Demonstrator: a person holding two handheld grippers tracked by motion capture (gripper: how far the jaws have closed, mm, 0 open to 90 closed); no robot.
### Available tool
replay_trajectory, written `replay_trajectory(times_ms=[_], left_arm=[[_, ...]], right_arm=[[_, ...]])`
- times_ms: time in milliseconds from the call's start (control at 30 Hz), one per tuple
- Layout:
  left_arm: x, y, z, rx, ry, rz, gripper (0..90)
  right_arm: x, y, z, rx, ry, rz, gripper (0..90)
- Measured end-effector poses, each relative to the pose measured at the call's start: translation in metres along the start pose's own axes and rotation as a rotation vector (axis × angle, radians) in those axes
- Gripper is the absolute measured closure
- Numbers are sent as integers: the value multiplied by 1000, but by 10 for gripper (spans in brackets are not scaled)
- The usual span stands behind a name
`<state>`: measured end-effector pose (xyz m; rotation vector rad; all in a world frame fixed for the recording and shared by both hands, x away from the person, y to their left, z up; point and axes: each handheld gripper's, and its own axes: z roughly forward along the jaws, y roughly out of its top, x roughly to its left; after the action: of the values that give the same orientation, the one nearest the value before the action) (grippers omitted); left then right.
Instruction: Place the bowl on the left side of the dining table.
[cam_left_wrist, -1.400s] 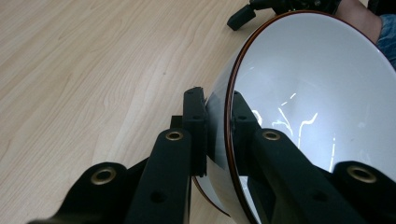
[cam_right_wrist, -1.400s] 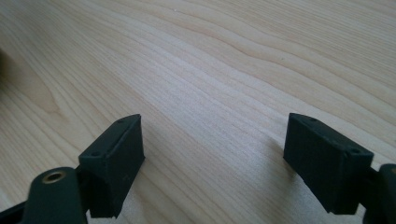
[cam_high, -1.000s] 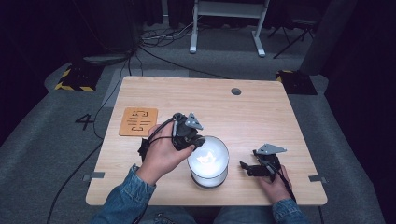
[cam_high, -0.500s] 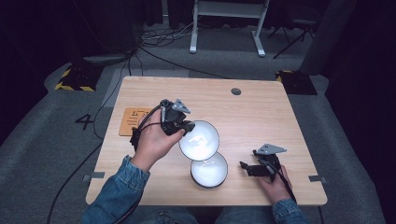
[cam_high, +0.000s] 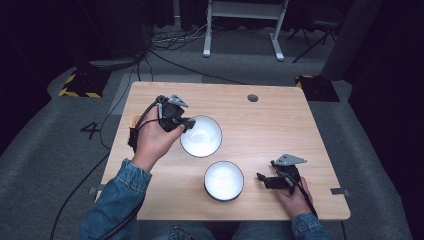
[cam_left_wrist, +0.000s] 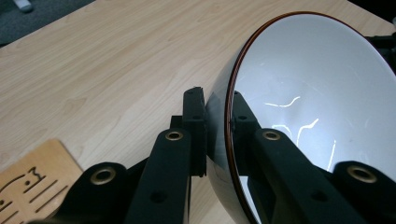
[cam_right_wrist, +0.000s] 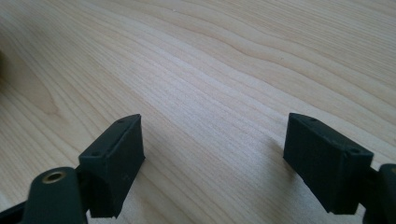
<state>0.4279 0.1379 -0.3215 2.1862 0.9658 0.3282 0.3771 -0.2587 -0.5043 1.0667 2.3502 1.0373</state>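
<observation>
- In the high view we see the left gripper (cam_high: 186, 125) near the table's (cam_high: 280, 130) left edge, clamped on the rim of a white bowl (cam_high: 201, 136) that sits tipped toward the camera, toward the middle of the table.
- Our left gripper view shows what the high view cannot: one jaw lies against the bowl's (cam_left_wrist: 317, 102) outer wall and the other inside it, with the thin brown rim pinched between them. We cannot tell from either view whether the bowl touches the table.
- The same view catches a corner of a wooden board (cam_left_wrist: 28, 186) with cut-out marks, low at the left; in the high view our left hand (cam_high: 152, 137) covers nearly all of it.
- A second bowl (cam_high: 224, 180) stands upright near the table's front edge, apart from the first; we see it from above.
- The right gripper (cam_high: 265, 180) rests near the front right corner, held in our right hand (cam_high: 295, 200).
- Its own view makes its state plain: the jaws of the right gripper (cam_right_wrist: 212, 168) stand wide apart over bare wood, holding nothing.
</observation>
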Motion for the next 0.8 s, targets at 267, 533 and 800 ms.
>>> replay_trajectory(times_ms=[267, 533, 800], left_arm=[[28, -2, 1, 4, 50, -57, 816], [54, -3, 1, 19, 78, -101, 816], [74, -4, 2, 24, 111, -150, 816]], right_arm=[[0, 0, 0, 0, -1, 1, 205], [0, 0, 0, 0, 0, 1, 205], [0, 0, 0, 0, 0, 2, 205]])
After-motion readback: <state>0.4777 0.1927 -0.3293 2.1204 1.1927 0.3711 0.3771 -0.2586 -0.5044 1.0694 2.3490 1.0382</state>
